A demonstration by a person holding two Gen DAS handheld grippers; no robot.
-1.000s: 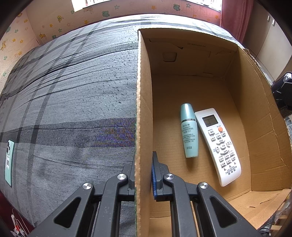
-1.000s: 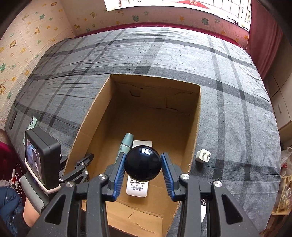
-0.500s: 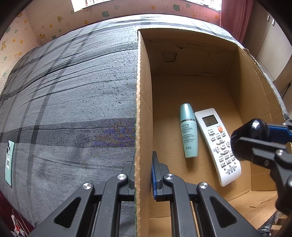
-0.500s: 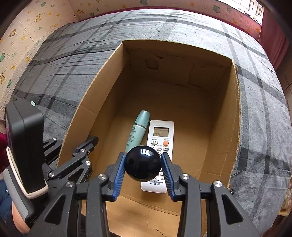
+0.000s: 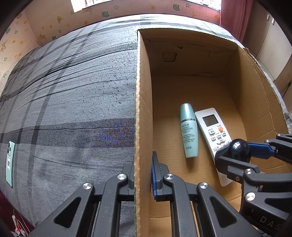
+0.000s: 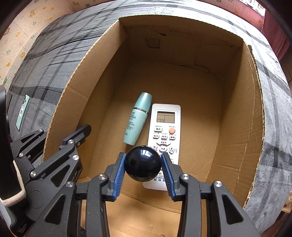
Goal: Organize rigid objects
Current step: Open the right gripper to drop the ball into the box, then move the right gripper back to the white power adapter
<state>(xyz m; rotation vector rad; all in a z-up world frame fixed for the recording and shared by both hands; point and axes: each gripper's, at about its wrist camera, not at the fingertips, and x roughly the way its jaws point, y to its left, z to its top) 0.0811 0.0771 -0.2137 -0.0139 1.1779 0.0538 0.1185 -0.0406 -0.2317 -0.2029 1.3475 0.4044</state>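
White remote control point(image 6: 164, 138) lying in the cardboard box point(image 6: 237, 109): small Chinese characters label its buttons, and near its lower end a line partly reads "1000". Teal bottle point(image 6: 136, 119) beside it carries lines of print too small to read. The hand-held gripper point(image 5: 255, 209) body shows the letters "DAS".

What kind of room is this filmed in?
Probably a child's bedroom: a grey plaid bedsheet covers what looks like a bed, cartoon animal wallpaper lines the wall, and a dark red curtain hangs by the window.
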